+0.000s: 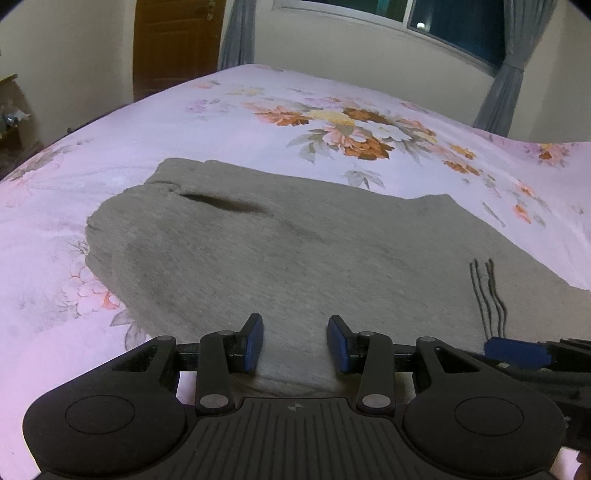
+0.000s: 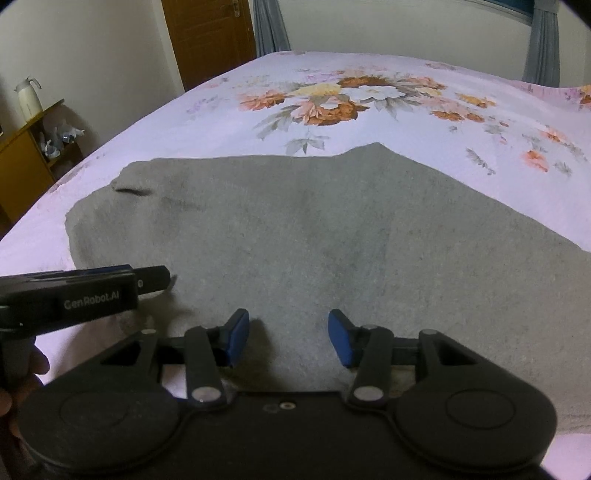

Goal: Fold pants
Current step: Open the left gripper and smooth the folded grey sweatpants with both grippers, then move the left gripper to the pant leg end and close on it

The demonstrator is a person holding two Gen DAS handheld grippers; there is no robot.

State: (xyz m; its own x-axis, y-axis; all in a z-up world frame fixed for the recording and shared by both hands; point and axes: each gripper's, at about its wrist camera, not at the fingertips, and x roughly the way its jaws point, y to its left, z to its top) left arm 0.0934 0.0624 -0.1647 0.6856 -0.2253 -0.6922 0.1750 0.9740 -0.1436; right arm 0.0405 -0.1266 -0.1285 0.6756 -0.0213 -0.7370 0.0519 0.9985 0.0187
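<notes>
Grey pants [image 1: 280,254] lie spread flat on the bed, also filling the middle of the right wrist view [image 2: 303,229]. A dark slit pocket [image 1: 221,203] shows near their far left. Dark stripes [image 1: 487,291] mark the cloth at right. My left gripper [image 1: 295,341] is open, its blue pads just above the pants' near edge, holding nothing. My right gripper [image 2: 288,338] is open and empty over the near edge too. The left gripper shows side-on in the right wrist view [image 2: 147,280], and a blue pad of the right gripper [image 1: 517,352] shows at the left view's right edge.
The bed has a pink floral sheet [image 1: 258,122]. A brown door [image 2: 210,37] and grey curtains [image 1: 509,74] stand behind. A wooden shelf [image 2: 26,155] with a white flask [image 2: 27,98] stands left of the bed. A window [image 1: 454,22] is in the far wall.
</notes>
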